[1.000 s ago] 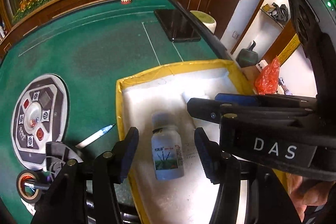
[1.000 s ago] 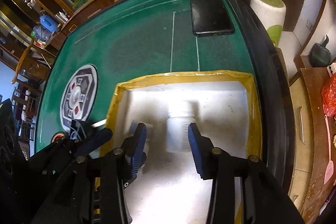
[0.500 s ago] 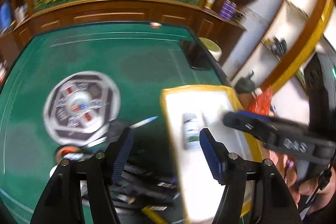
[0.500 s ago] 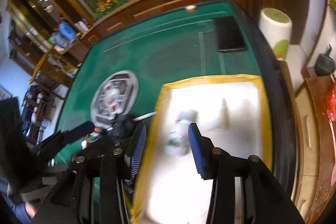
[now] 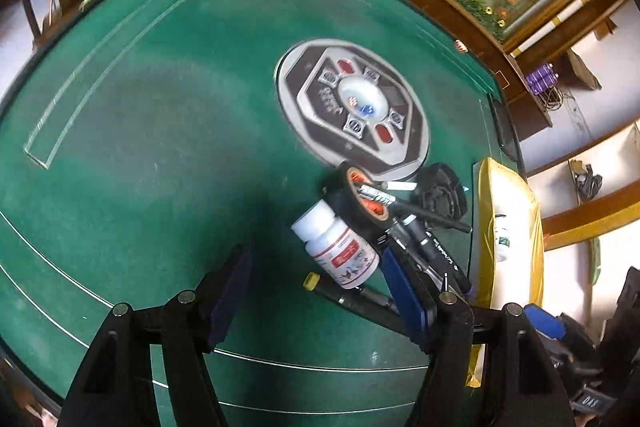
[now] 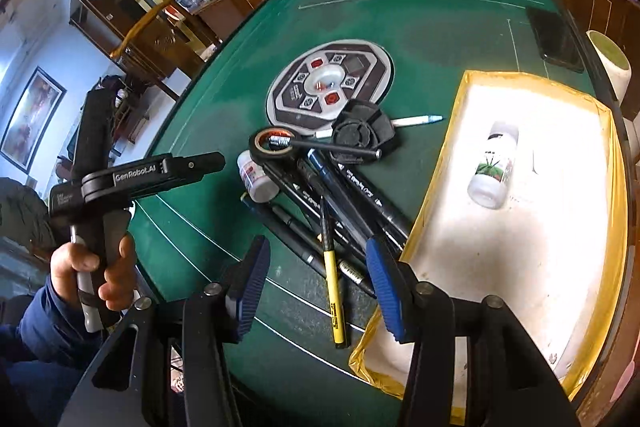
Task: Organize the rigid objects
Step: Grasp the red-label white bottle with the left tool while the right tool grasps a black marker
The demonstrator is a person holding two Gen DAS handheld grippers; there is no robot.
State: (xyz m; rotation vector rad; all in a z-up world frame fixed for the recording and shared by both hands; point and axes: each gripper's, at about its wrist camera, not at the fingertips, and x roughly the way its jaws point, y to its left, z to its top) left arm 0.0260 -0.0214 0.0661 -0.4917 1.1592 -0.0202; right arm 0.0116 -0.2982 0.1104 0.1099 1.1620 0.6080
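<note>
- The left gripper [image 5: 316, 291] is hanging over the green table [image 5: 152, 131] with its jaws spread wide and nothing between them; they have just been opening.
- A white bottle with a red label [image 5: 338, 247] is lying on its side just ahead of the left gripper, touching a roll of black tape [image 5: 360, 199].
- The right gripper [image 6: 316, 283] is also standing apart and empty, its jaws having just been opening, above a heap of black pens [image 6: 344, 195] and a yellow pen [image 6: 332, 291].
- A white bottle with a green label [image 6: 494, 167] is lying alone inside the white tray [image 6: 520, 267] with the yellow rim, at the right of the pile.
- A black round part [image 6: 360, 135] is resting on the pens beside the tape.
- A hand [image 6: 96, 267] is gripping the left gripper's handle.
</note>
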